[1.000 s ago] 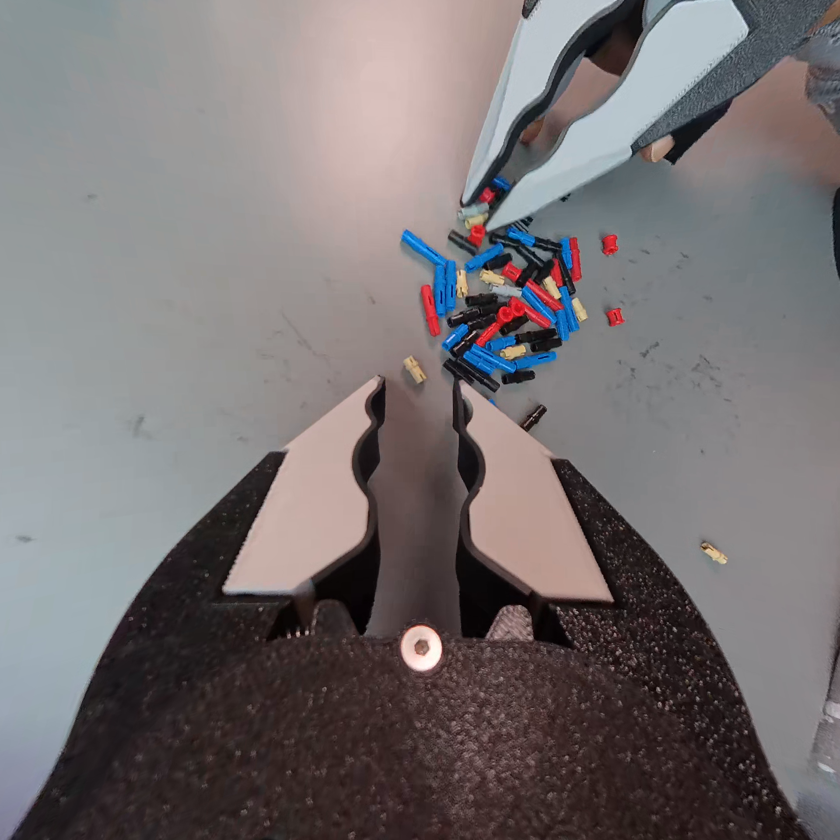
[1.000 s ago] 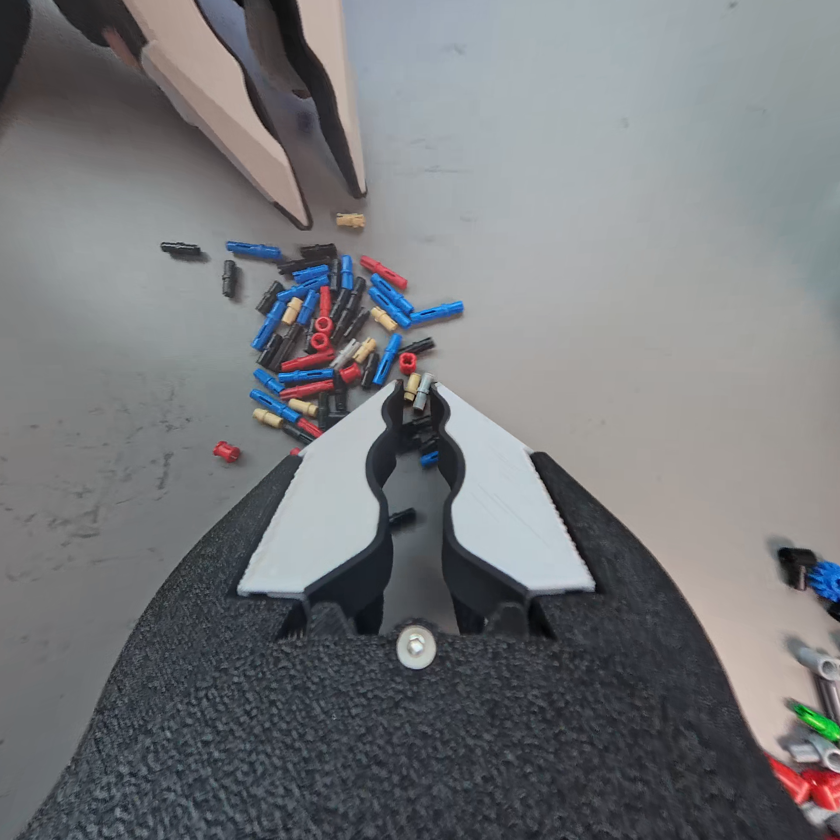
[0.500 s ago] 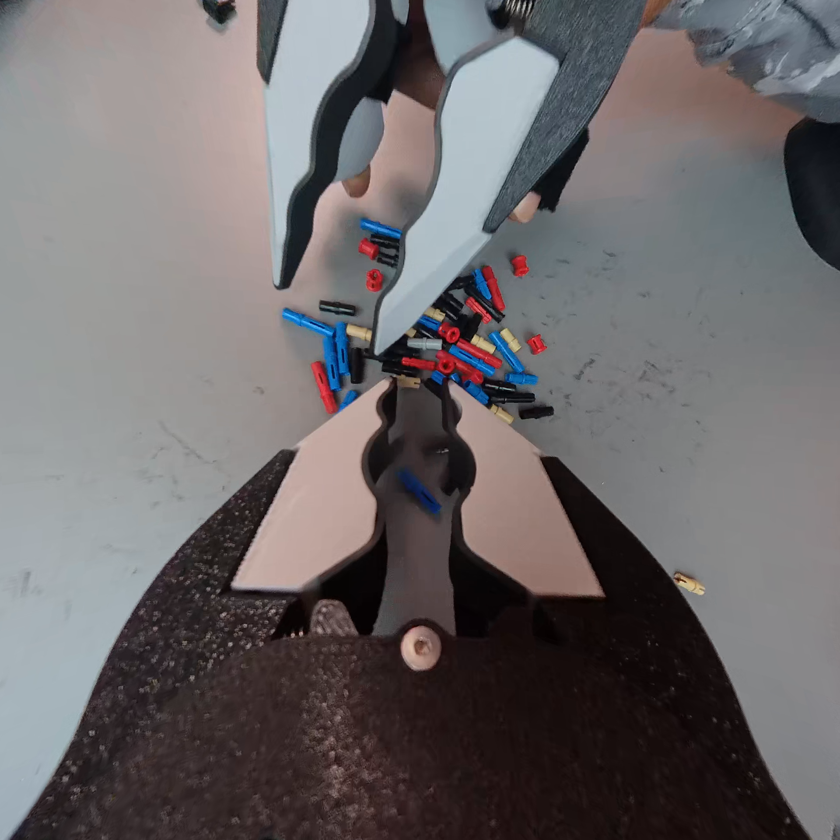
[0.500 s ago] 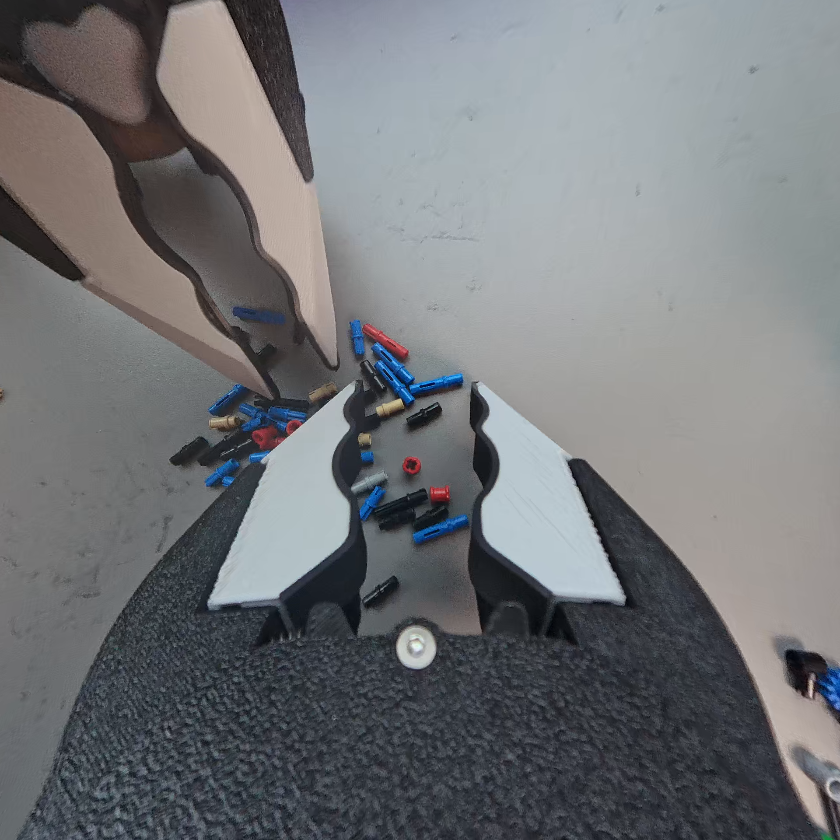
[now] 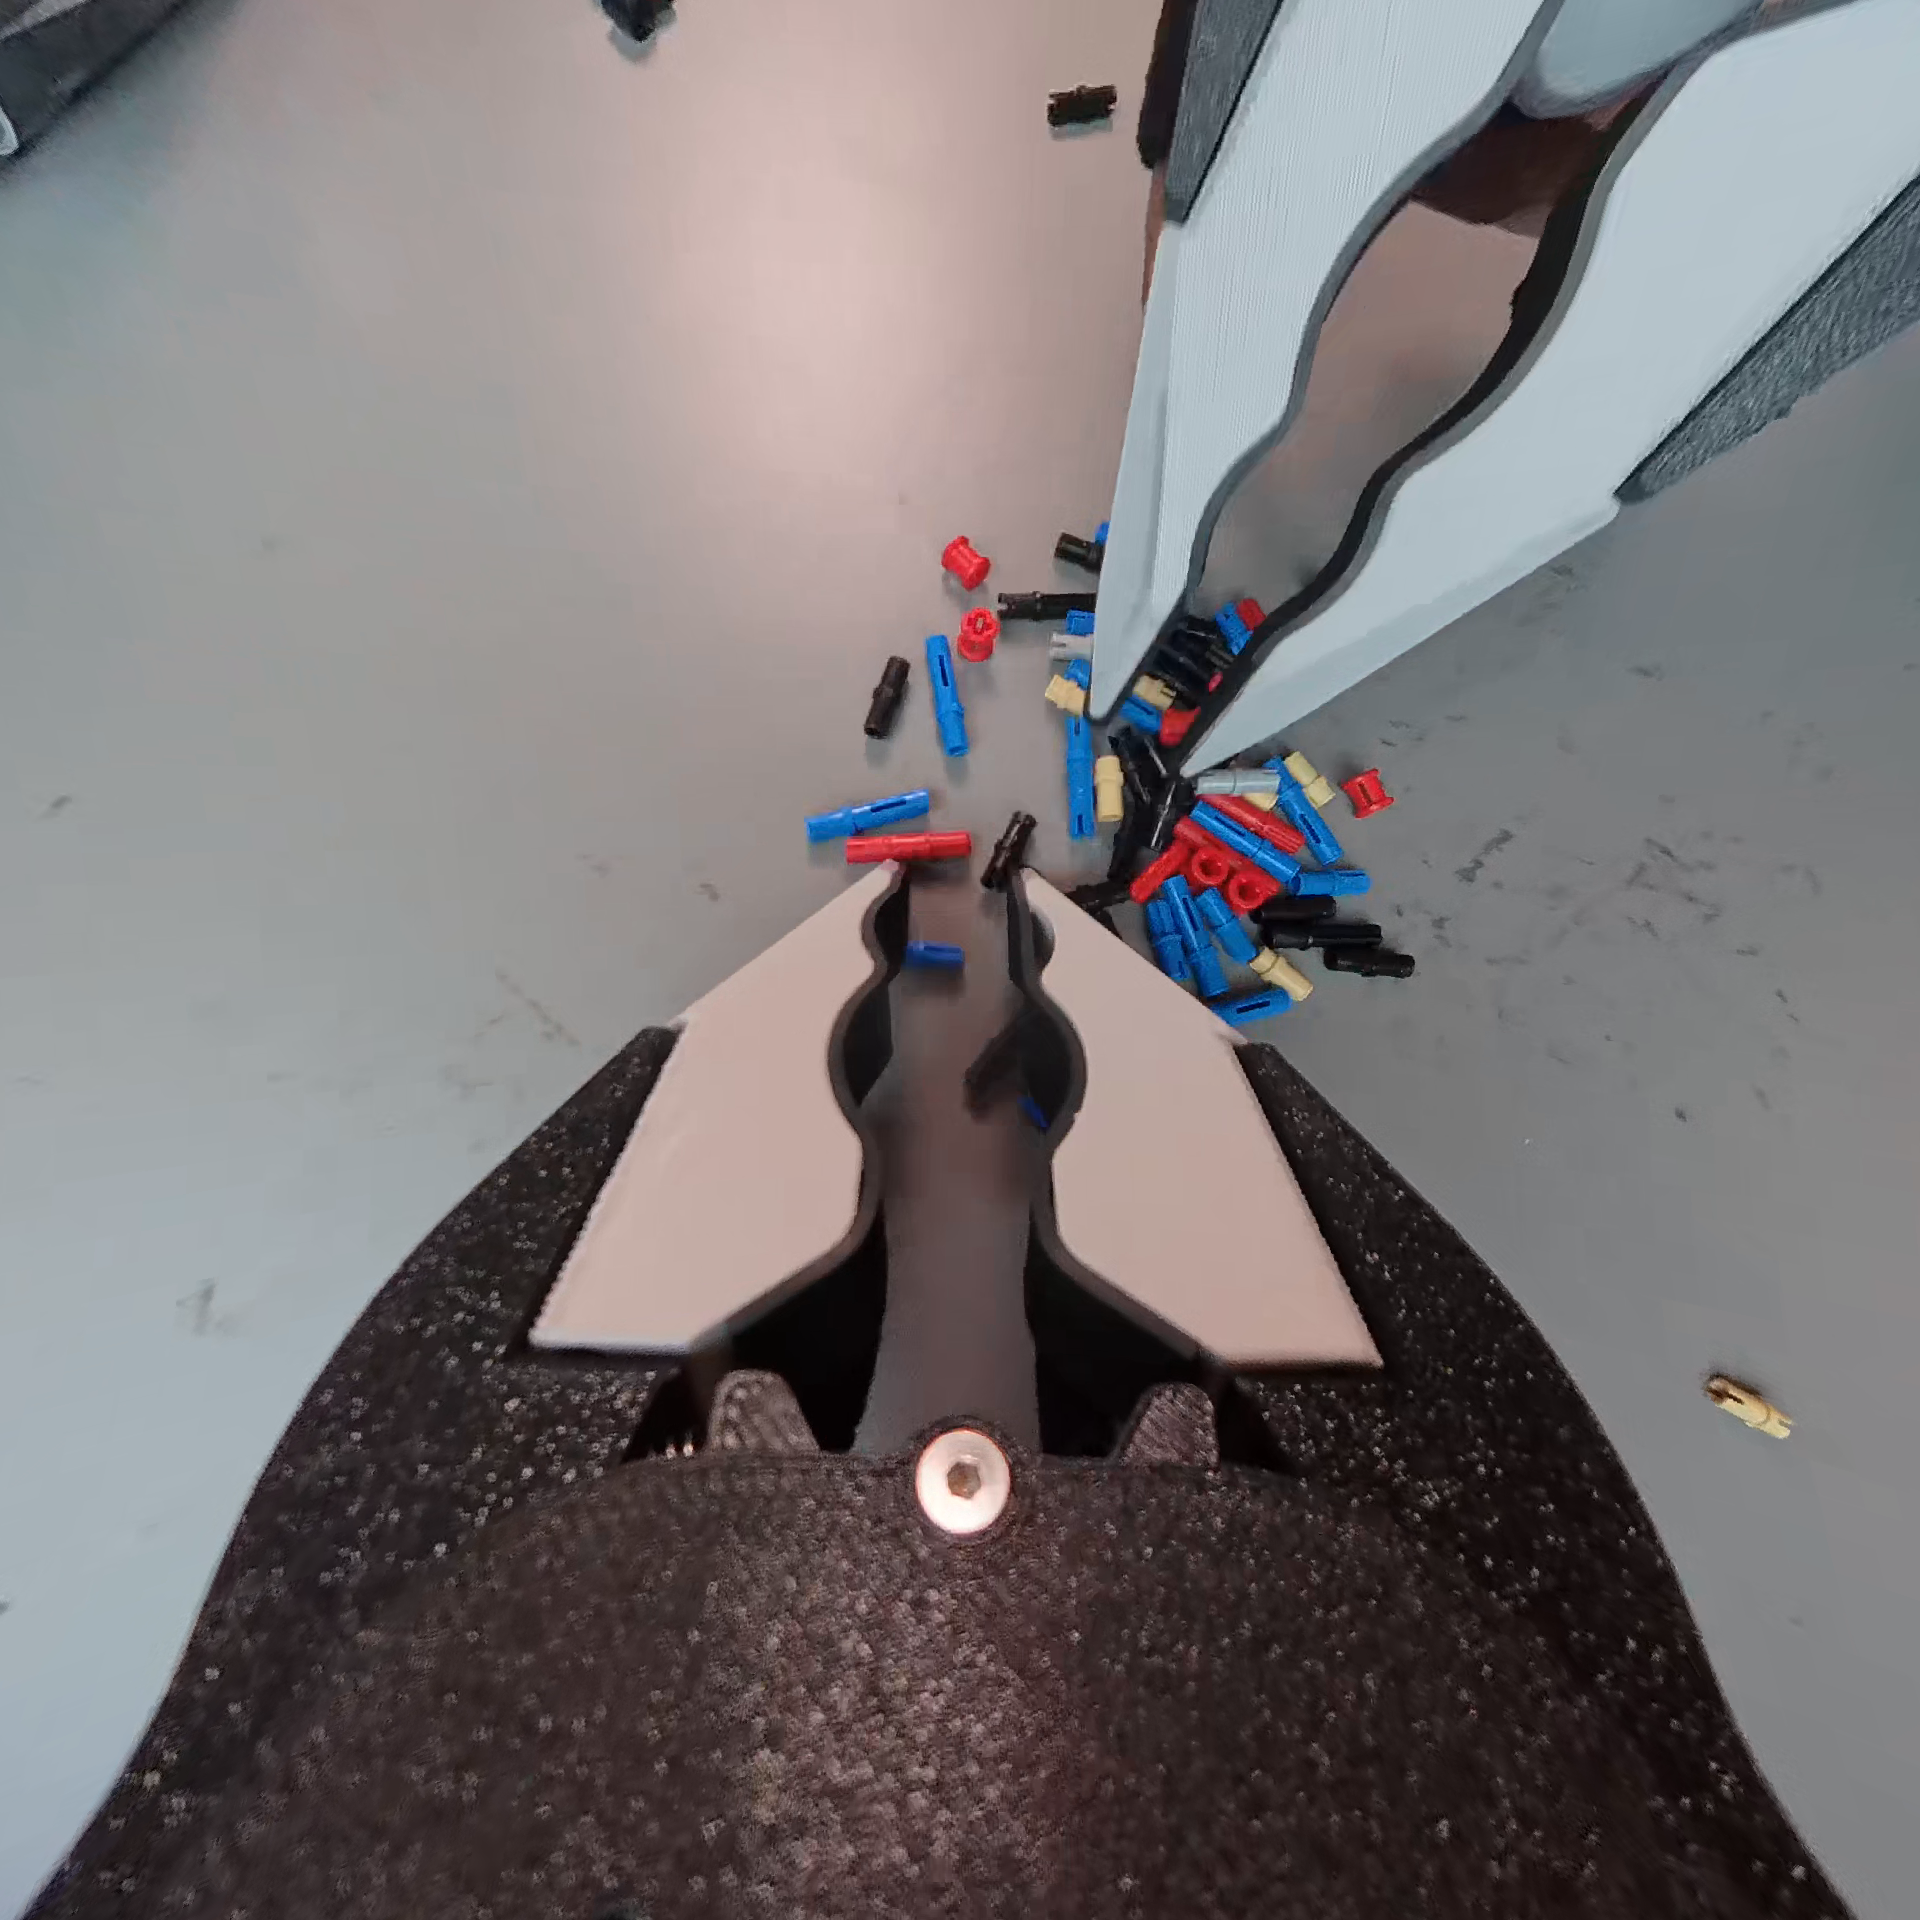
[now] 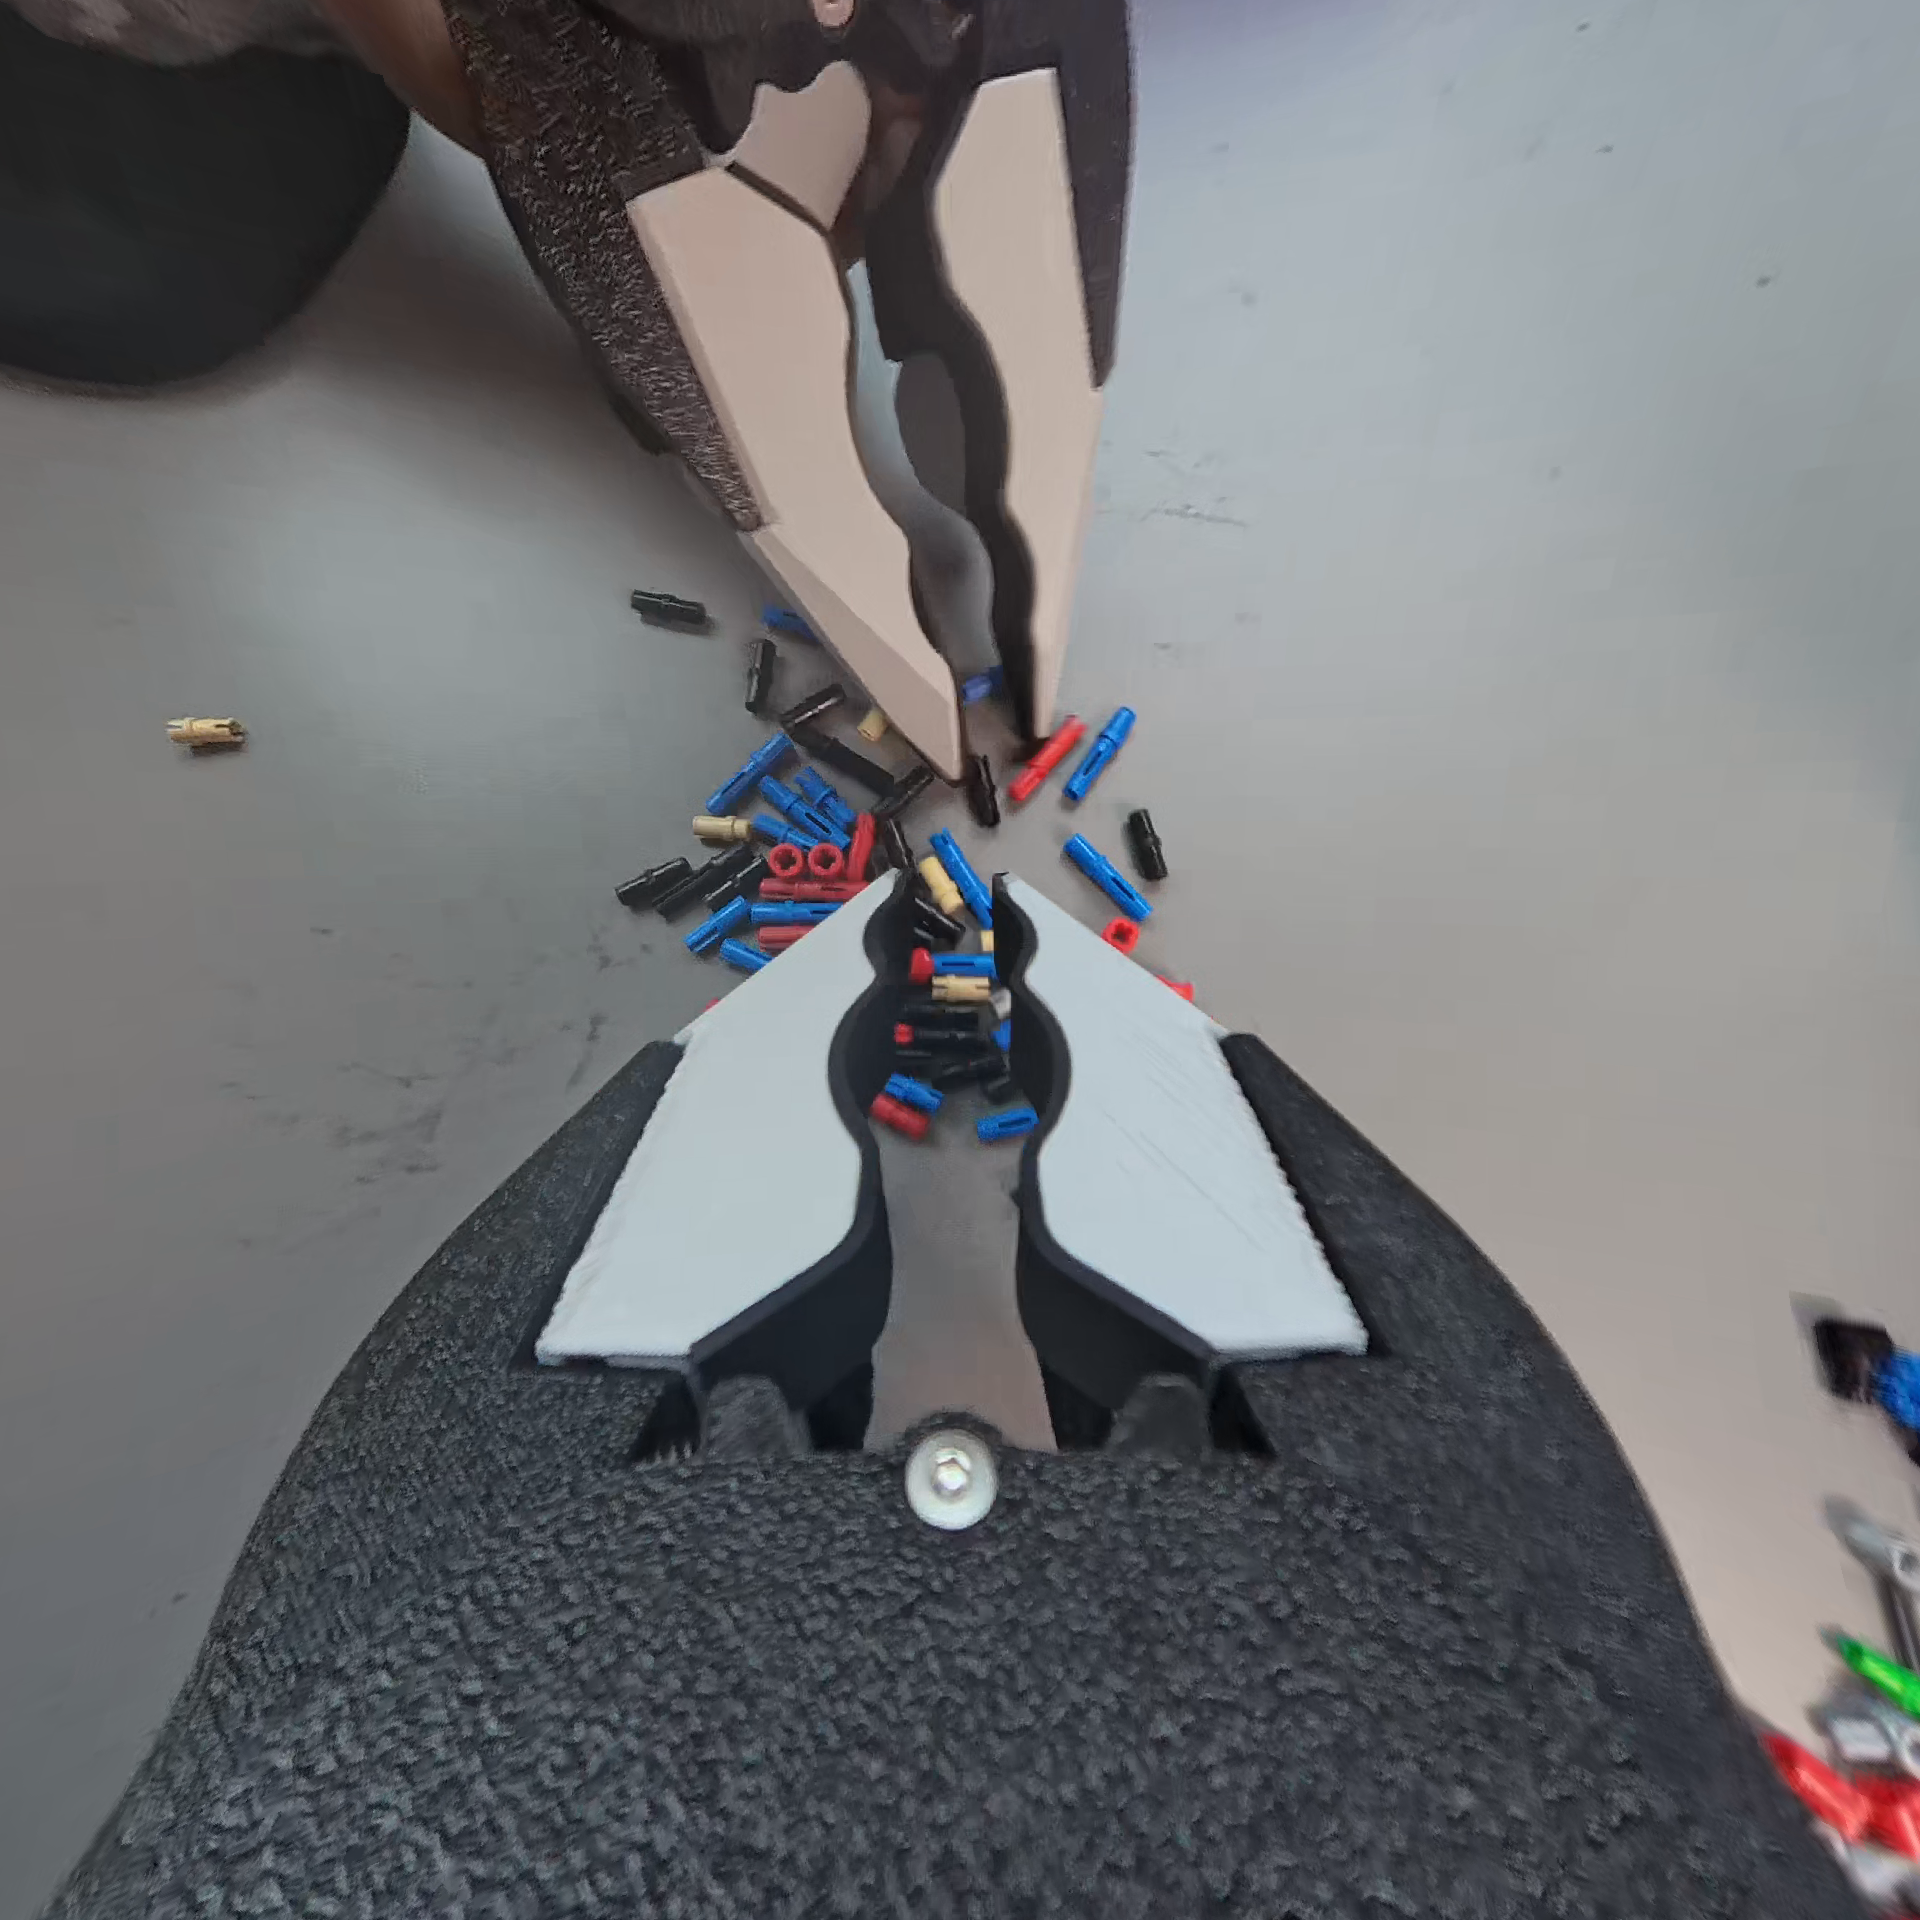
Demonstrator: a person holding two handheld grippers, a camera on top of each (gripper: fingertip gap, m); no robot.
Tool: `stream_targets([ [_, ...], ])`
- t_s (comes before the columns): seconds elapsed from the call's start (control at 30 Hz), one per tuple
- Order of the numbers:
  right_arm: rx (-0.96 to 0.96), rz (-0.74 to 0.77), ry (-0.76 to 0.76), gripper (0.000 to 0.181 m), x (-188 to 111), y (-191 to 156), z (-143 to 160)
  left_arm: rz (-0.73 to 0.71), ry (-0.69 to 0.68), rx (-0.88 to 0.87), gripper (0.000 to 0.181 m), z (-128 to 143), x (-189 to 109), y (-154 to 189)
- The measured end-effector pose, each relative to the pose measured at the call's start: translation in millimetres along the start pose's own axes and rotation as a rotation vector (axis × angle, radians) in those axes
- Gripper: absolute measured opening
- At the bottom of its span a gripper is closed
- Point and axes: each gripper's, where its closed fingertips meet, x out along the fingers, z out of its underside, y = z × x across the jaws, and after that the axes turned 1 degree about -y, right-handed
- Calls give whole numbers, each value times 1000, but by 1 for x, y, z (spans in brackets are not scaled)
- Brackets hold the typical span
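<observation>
On the grey scuffed table [image 5: 416,520], a loose heap of small plastic connector pins in blue, red, black and tan [image 5: 1236,883] is lying between two tools that are facing each other. Left tool [image 5: 956,883], with its beige pads and black textured body, is resting its tips at the near edge of the heap, jaws parted by a narrow gap and gripping nothing; a short blue pin [image 5: 932,954] and a black pin [image 5: 992,1060] are merely lying on the table between them. Right tool [image 6: 945,894], pale grey, is straddling the far side of the heap, jaws likewise a little apart, with a cluster of pins sitting loose between them. Most pins are lying crowded together, while a red pin [image 5: 907,847], a few blue and black ones and a lone tan pin [image 5: 1748,1420] are lying scattered apart. Other coloured parts [image 6: 1870,1714] are showing blurred at the right edge.
</observation>
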Motion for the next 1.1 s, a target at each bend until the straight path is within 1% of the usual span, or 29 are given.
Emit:
stream_targets([
  [0.03,27,28,11,22,-7,5,4,18,0,8,14,0,1,5],
  [0.07,53,56,13,25,-14,11,10,34,0,19,17,-1,2,10],
  [0.13,109,82,-12,38,-21,19,27,59,5,49,18,-3,2,18],
  [0.17,135,92,-24,43,-23,22,34,66,21,53,19,-6,0,19],
  [0.23,174,104,-34,44,-23,26,44,53,60,31,24,-13,-5,12],
  [0.3,192,91,-36,42,-18,23,46,1,73,8,29,-15,-8,-5],
  [0.33,189,82,-40,39,-15,20,46,-25,64,3,31,-13,-7,-15],
  [0.37,185,74,-35,31,-12,18,43,-40,49,-4,33,-10,-5,-22],
  [0.4,172,70,-40,27,-9,15,42,-31,37,-16,35,-8,-3,-24],
  [0.5,143,60,-35,19,-3,8,35,-3,29,-14,34,-7,3,-21],
  [0.6,100,36,-36,11,1,-4,30,34,17,19,27,-8,5,-10],
  [0.7,79,32,-9,12,-1,-7,22,46,12,49,28,-7,6,0],
  [0.77,111,61,25,18,-7,6,17,74,11,56,25,-7,7,10],
  [0.83,144,120,29,25,-10,26,19,85,10,76,25,-7,9,18],
  [0.93,190,124,0,33,-2,41,26,124,11,86,24,-8,10,30],
  [1.0,184,111,-24,29,6,42,26,132,24,90,24,-11,9,34],
  [1.03,170,107,-29,22,8,40,24,137,40,84,24,-14,7,34],
  [1.1,145,78,-27,16,13,32,18,127,72,60,25,-21,2,27],
])
